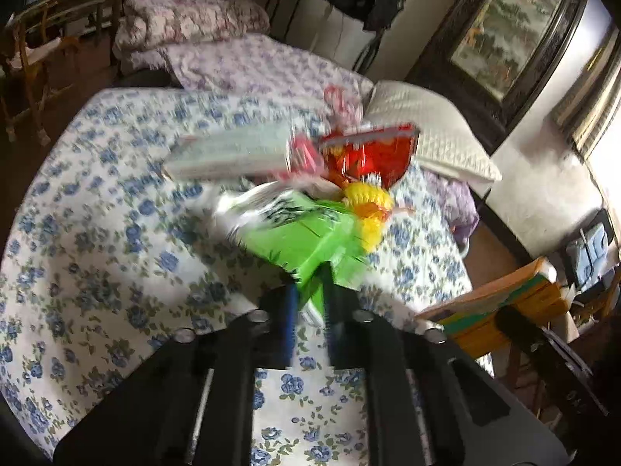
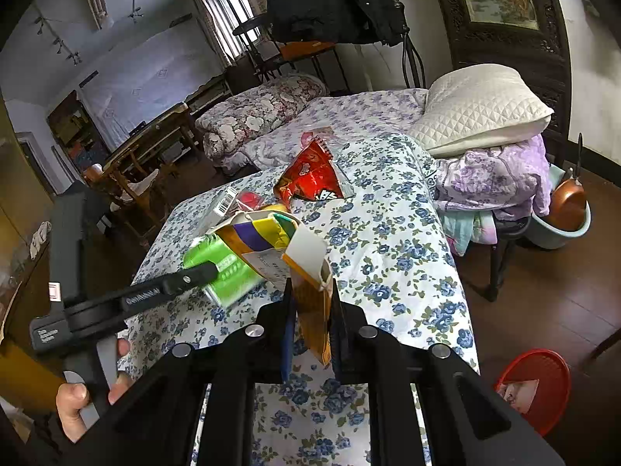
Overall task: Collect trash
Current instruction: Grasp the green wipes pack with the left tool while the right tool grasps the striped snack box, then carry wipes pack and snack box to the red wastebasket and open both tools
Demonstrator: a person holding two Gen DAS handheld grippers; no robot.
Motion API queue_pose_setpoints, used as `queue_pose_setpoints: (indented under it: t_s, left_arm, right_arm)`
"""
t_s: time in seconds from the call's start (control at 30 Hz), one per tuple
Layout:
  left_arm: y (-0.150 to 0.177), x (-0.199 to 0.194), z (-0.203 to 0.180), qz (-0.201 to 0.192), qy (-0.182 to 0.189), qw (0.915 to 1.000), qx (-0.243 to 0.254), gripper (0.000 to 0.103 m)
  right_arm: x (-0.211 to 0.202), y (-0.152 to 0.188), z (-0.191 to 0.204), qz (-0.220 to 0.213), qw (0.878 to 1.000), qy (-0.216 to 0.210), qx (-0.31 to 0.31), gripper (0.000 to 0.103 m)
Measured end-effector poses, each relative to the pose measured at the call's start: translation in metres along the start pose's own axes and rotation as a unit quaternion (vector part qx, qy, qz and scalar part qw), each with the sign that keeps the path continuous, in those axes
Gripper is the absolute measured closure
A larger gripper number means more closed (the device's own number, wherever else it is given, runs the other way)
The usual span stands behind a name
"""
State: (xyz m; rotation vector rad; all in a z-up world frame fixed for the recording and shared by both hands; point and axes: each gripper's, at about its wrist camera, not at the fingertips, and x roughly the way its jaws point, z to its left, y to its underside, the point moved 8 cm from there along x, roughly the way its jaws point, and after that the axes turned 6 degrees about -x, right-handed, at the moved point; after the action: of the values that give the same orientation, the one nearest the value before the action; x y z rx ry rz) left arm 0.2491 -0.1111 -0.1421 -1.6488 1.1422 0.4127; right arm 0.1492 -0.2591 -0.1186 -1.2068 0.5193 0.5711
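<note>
Bed (image 2: 407,233), spread with a blue-flowered white quilt, filling the middle of both views and carrying a loose heap of trash near its centre.

White quilted pillow (image 2: 481,108) lying at the bed's far right end, on a bundle of lilac floral bedding (image 2: 500,178).

Red basket (image 2: 543,384) standing on the brown floor, beside the bed at lower right of the right wrist view.

Red snack bag (image 2: 314,174) lying flat on the quilt at the far side of the heap; in the left wrist view appearing blurred (image 1: 368,151) beyond a pale flat box (image 1: 229,151).

Green packet (image 1: 299,233) lying nearest the left side, one corner pinched in the left hand-held gripper (image 1: 310,306), jaws drawn together on the thin film; seen from the right wrist (image 2: 225,268) with that gripper's black finger crossing its near edge.

Orange carton (image 2: 310,303), flap torn up and white inside, standing between the fingers of the right hand-held gripper (image 2: 312,334), jaws nearly together and pressing on its two faces, lower end hanging just above the quilt.

Hand (image 2: 77,400) wrapping the left tool's handle at lower left.
</note>
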Motion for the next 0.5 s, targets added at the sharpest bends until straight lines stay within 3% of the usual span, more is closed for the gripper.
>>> queue_pose_setpoints:
  t_s: [0.33,0.5]
  left_arm:
    - [-0.010,-0.026,0.017,-0.032,0.020,0.9982,-0.046,0.099]
    - [-0.010,-0.049,0.008,-0.061,0.021,0.9976,-0.025,0.099]
  right_arm:
    - [0.001,-0.002,0.014,-0.003,1.000,-0.012,-0.007,0.087]
    - [-0.005,-0.004,0.019,-0.010,1.000,-0.019,-0.011,0.087]
